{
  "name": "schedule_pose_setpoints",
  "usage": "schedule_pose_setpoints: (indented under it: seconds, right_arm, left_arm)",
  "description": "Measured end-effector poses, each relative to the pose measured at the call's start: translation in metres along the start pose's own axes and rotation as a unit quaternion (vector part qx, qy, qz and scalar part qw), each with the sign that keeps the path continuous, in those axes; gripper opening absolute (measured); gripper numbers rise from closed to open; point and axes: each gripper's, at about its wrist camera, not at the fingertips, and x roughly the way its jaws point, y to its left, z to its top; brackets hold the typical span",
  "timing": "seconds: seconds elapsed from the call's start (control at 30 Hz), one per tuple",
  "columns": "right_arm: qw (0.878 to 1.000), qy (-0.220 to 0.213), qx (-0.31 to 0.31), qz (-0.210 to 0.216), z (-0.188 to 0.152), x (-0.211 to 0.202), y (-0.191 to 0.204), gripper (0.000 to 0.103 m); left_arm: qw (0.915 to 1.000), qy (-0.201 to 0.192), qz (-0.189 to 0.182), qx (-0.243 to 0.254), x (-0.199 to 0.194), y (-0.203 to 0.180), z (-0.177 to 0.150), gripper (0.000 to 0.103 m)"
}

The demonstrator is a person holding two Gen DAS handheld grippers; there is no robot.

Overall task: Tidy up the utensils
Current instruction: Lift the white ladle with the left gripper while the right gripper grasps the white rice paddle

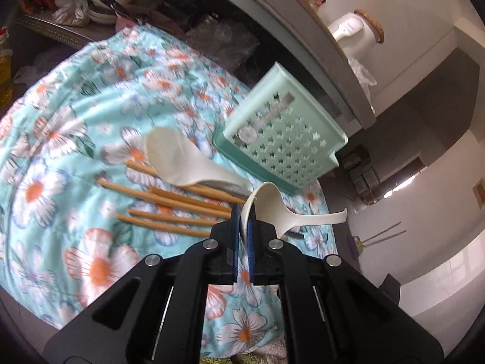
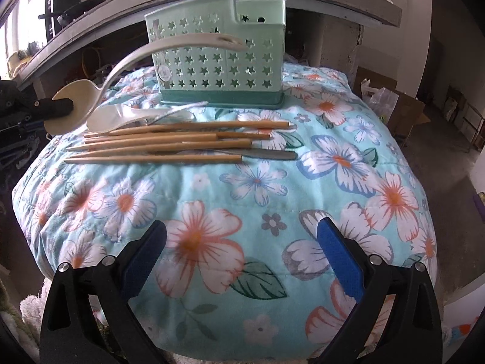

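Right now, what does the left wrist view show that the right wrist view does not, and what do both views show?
Only the left wrist view shows the left gripper from behind, its blue pads shut on the bowl edge of the white spoon, and a white appliance on the shelf above.

Only the right wrist view shows the right gripper, open and empty over the floral cloth, and a grey knife lying among the chopsticks.

Both show the held spoon, the green caddy, the chopsticks, a second white spoon and the cloth.

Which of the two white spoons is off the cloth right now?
The white spoon pinched by its bowl in the left gripper, handle in the air. The other spoon lies on the flowered cloth beside the chopsticks.
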Motion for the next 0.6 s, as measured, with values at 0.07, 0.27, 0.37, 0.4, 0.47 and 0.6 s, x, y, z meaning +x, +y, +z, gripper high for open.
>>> schedule_pose_setpoints:
  seconds: [0.07,0.27,0.37,0.4,0.47,0.6]
  right_arm:
    - [0.999,-0.025,-0.023,0.006,0.009,-0.009,0.012,0.096]
    - [0.992,-0.080,-0.086,0.046,0.046,-0.017,0.061,0.086]
    - [0.986,-0.099,-0.114,0.067,0.070,-0.011,0.096,0.079]
    - [0.984,-0.102,-0.127,0.071,0.076,-0.008,0.109,0.076]
    - [0.980,-0.103,-0.150,0.076,0.085,0.001,0.136,0.071]
    - [0.975,-0.094,-0.192,0.066,0.098,0.025,0.184,0.060]
  left_arm:
    - [0.9991,-0.039,0.011,-0.009,-0.022,0.009,0.012,0.003]
    - [0.9865,-0.145,0.063,-0.042,-0.081,0.046,0.039,0.003]
    - [0.9786,-0.180,0.078,-0.062,-0.100,0.063,0.047,0.003]
    - [0.9766,-0.188,0.081,-0.068,-0.106,0.069,0.049,0.003]
    - [0.9736,-0.197,0.083,-0.079,-0.113,0.079,0.050,0.003]
    - [0.9715,-0.201,0.088,-0.090,-0.119,0.095,0.046,0.003]
